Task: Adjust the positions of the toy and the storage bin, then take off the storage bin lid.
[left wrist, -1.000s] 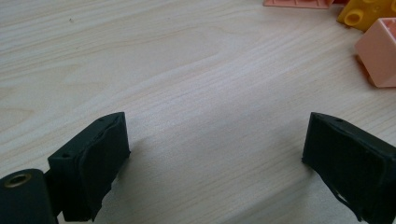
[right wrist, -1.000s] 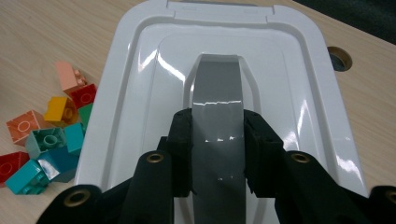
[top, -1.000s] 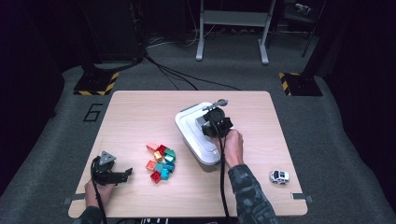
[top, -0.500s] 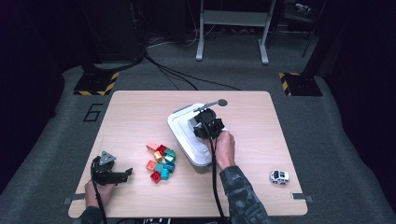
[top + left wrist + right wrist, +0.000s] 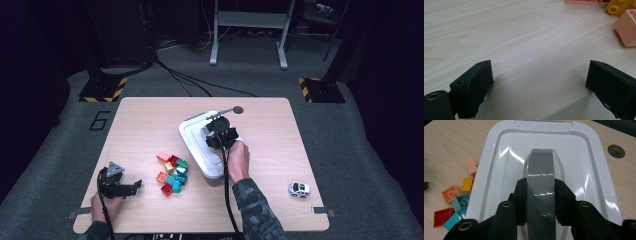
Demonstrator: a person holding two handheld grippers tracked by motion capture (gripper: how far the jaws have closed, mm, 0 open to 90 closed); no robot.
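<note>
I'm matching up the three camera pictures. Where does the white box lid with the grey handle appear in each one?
High view: the lid sits at table centre, under the right gripper.
Right gripper view: the lid lies straight ahead, the fingers clamped on its grey handle.
Left gripper view: not in it.
Shared landmark: the pile of blocks, left of the lid in the right gripper view, top right in the left gripper view.

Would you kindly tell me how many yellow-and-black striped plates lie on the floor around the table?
2. The left plate lies on the floor beyond the table's far-left corner; the right plate beyond its far-right corner. The dark surroundings may hide others.
</note>
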